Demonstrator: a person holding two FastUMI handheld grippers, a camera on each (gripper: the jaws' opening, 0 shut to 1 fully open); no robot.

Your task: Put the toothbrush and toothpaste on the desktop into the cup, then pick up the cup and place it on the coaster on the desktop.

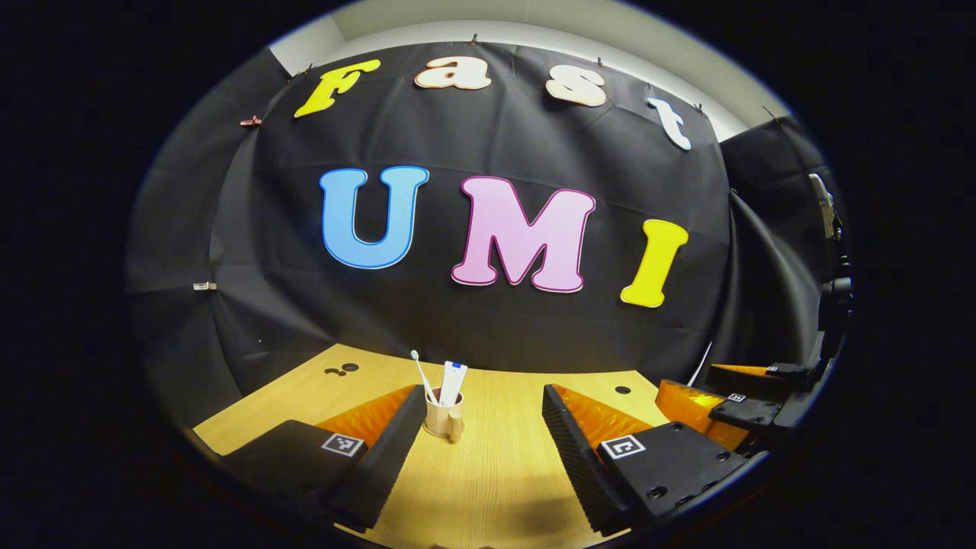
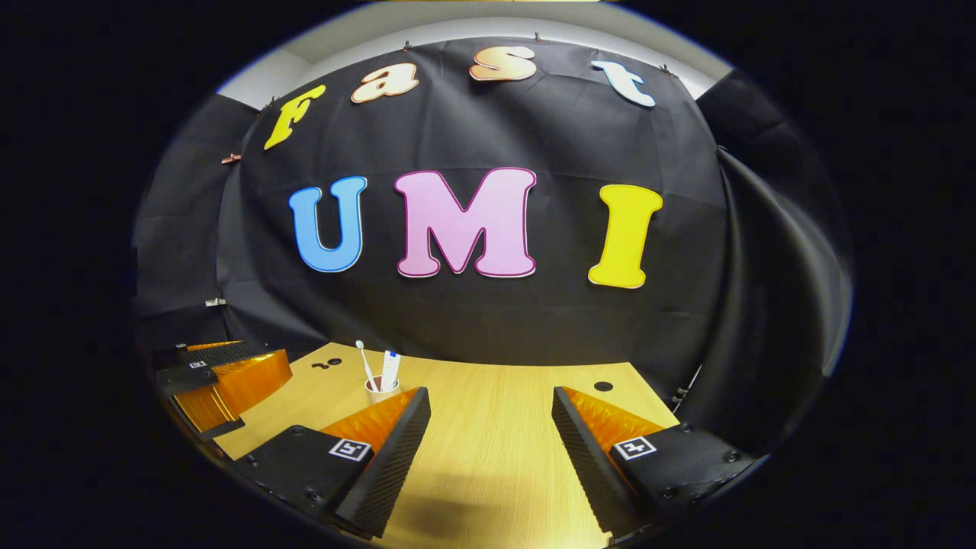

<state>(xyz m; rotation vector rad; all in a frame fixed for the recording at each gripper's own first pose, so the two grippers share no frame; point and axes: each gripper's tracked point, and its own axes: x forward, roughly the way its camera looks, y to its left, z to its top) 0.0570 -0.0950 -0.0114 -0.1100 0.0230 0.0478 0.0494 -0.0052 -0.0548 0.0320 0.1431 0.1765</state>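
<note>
On desk [image 1: 496, 457], one cup [image 1: 443, 419], one toothbrush [image 1: 422, 374], one toothpaste [image 1: 453, 380], both grippers [image 1: 484, 450] [image 2: 492, 450] spread apart.

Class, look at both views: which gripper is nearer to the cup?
Left. The left gripper is open with the cup straight ahead between its fingers. The right gripper is open too, off to the cup's right.

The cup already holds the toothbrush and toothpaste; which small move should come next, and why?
Probably ease the left gripper forward toward the cup. Its jaws stand open with the cup straight ahead between them on the desktop, toothbrush and toothpaste upright inside. I cannot make out a coaster, so the lift comes first.
</note>
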